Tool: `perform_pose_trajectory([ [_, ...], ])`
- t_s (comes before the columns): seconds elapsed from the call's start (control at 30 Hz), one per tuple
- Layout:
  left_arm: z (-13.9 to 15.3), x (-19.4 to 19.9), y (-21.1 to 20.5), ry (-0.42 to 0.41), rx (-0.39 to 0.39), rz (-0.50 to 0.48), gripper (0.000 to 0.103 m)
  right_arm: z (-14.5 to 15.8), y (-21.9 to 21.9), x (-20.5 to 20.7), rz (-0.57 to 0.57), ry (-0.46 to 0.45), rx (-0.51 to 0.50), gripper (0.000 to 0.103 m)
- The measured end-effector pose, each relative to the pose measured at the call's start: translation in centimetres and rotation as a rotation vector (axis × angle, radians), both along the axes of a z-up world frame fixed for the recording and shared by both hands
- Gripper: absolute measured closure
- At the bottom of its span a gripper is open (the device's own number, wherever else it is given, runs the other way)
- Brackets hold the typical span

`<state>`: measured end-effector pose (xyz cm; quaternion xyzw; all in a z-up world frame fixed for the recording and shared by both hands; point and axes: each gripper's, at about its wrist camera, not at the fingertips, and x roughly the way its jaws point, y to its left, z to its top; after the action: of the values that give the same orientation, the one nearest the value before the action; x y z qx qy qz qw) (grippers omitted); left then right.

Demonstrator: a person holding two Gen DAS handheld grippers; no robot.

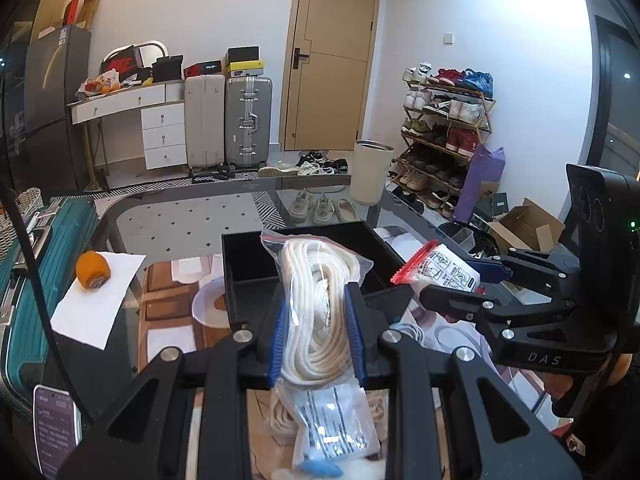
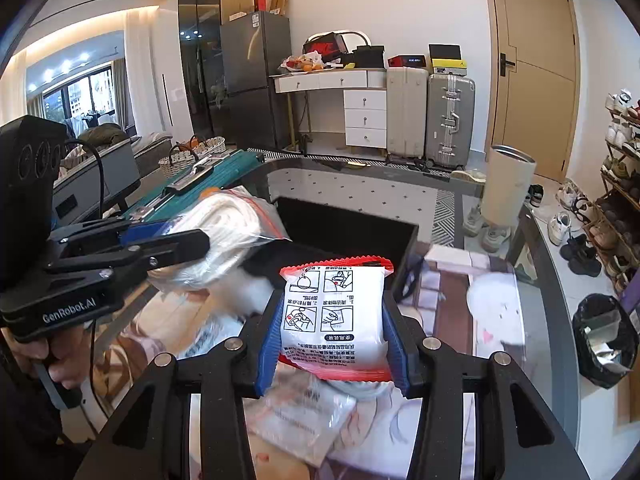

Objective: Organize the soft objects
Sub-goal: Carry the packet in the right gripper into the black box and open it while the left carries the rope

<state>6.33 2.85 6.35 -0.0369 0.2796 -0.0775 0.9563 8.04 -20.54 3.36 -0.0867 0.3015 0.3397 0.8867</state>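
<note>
Rope bag (image 1: pixel 320 312) lengthwise along left gripper (image 1: pixel 318 322), zip end forward.

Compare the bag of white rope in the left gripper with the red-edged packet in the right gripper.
The bag of white rope is clear, so its coils show; the red-edged packet is opaque white with printed pictures.
The bag of white rope is long, reaching past the left gripper at both ends; the red-edged packet is short and squarish.
The rope bag is squeezed narrow; the packet keeps the right gripper wider.
Both are held clamped in front of the black tray.
</note>
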Motion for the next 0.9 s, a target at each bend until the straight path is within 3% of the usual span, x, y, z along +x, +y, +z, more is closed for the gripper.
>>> perform_pose_trajectory([
  [0.2,0.2,3.0,0.5,0.005,-0.006,-0.001,0.078,0.6,1.8,2.5,0.005,-0.012,-0.007,0.057],
  [0.9,-2.1,9.8,1.2,0.087,0.024,0.001,0.078,-2.6,4.5,9.3,-0.004,0.037,-0.053,0.057],
])
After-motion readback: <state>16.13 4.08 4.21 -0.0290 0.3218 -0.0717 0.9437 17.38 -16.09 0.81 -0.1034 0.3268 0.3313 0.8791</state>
